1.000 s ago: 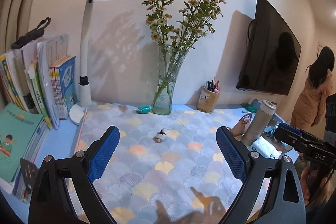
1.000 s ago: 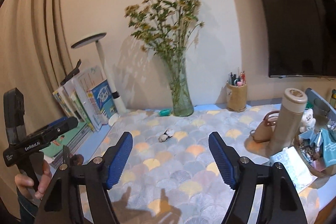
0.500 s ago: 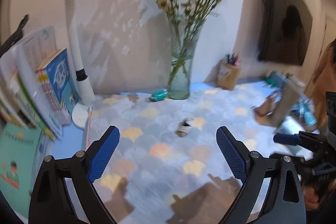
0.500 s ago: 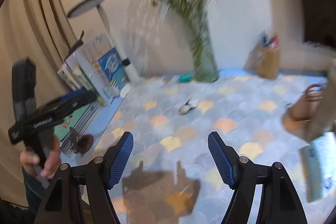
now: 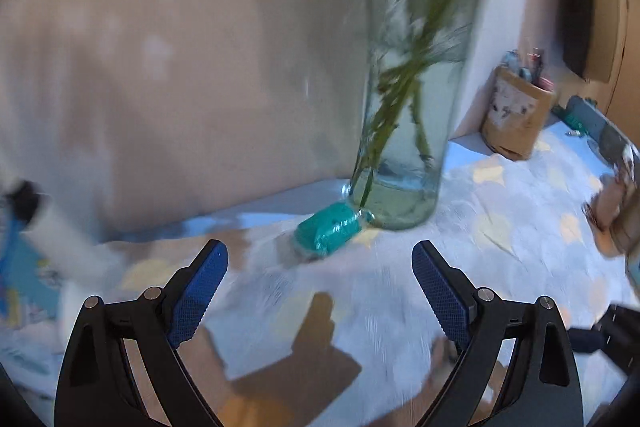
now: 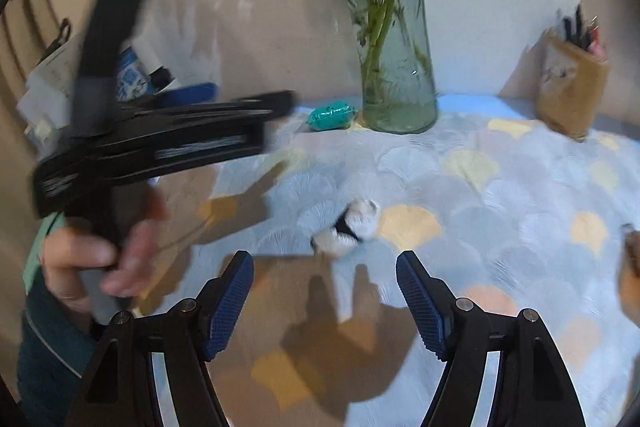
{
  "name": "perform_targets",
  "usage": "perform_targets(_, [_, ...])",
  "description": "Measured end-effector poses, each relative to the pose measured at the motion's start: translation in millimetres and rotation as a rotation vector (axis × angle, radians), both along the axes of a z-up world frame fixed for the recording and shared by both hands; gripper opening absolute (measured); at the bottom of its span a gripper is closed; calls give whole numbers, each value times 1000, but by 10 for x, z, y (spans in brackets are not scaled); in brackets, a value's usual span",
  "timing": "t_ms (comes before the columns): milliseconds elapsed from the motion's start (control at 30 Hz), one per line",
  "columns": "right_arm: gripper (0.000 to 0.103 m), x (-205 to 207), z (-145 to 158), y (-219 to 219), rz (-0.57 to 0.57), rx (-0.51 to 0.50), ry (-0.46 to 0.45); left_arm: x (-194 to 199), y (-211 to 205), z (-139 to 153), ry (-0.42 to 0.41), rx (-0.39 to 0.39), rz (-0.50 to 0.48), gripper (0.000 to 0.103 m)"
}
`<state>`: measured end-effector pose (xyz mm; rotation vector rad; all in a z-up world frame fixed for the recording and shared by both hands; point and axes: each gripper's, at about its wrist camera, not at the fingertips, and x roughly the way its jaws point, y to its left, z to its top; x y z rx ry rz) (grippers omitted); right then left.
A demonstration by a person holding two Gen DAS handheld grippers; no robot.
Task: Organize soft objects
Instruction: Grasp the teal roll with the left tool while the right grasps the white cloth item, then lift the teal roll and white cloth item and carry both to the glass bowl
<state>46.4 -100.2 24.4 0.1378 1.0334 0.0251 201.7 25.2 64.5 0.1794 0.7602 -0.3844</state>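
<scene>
The left tongs (image 5: 320,259) are standing spread with nothing between them, low in the frame above the worktop (image 5: 500,227). A teal soft pouch (image 5: 326,231) is lying just above them at the centre, touching the glass vase (image 5: 400,163). The right tongs (image 6: 325,267) are also standing spread and empty; a small black-and-white plush toy (image 6: 348,227) is lying just above them on the scale-patterned cloth (image 6: 480,187).

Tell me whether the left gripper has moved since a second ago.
Yes. The left gripper has moved forward and down toward the glass vase: the vase and the teal toy beside it now loom much larger in its view.
</scene>
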Motion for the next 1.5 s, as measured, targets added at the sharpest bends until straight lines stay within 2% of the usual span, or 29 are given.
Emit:
perform_targets(67, [73,104,-117,-6,-1,-44,-13,217,-40,-144,41,-25,0,93])
perform_targets(167, [73,214,-303,-46,9,16,1,386,-67,-249,73,-48,7,92])
perform_targets(267, [73,278,-415,-44,-9,11,9,480,-72,-351,111,-100,14,92])
perform_targets(333, [73,311,-450,-16,-20,-22,23,493,-124,-430,113,-57,29,90])
perform_targets(367, [73,318,-455,-1,-23,-36,22,525,-148,-458,123,-34,34,84])
perform_targets(400, [73,317,-460,9,-20,-48,21,542,-176,-485,136,-18,32,72])
perform_targets(467, [61,306,-464,61,1,-67,19,546,-195,-512,147,-13,33,68])
perform_targets(500, [48,288,-460,81,6,-79,20,520,-207,-503,136,-10,27,64])
perform_targets(533, [47,288,-464,107,10,-95,17,485,-222,-484,117,-6,17,51])
perform_targets(667, [44,251,-432,130,23,-83,1,371,-284,-441,59,32,13,49])
perform_targets(800, [44,165,-322,50,38,-20,-54,130,-374,-318,-57,71,19,49])
perform_targets(900, [44,38,-176,-4,55,25,-135,-37,-446,-196,-94,110,34,49])
perform_targets(967, [44,-24,-112,-58,50,33,-159,-179,-474,-46,-123,112,39,49])
perform_targets(1100, [44,-255,-13,-185,38,42,-156,-518,-393,291,-125,25,55,49])
perform_targets(1200, [44,-579,101,-324,23,7,-160,-874,-394,428,-153,39,73,49])
perform_targets(1300, [44,-935,155,-486,-3,-18,-150,-1252,-456,504,-162,47,88,49])
perform_targets(1400, [44,-1257,127,-628,-32,-140,-97,-1475,-526,522,-164,41,89,49])
perform_targets(1500, [44,-1519,111,-839,-61,-104,-80,-1770,-621,465,-141,15,75,49])
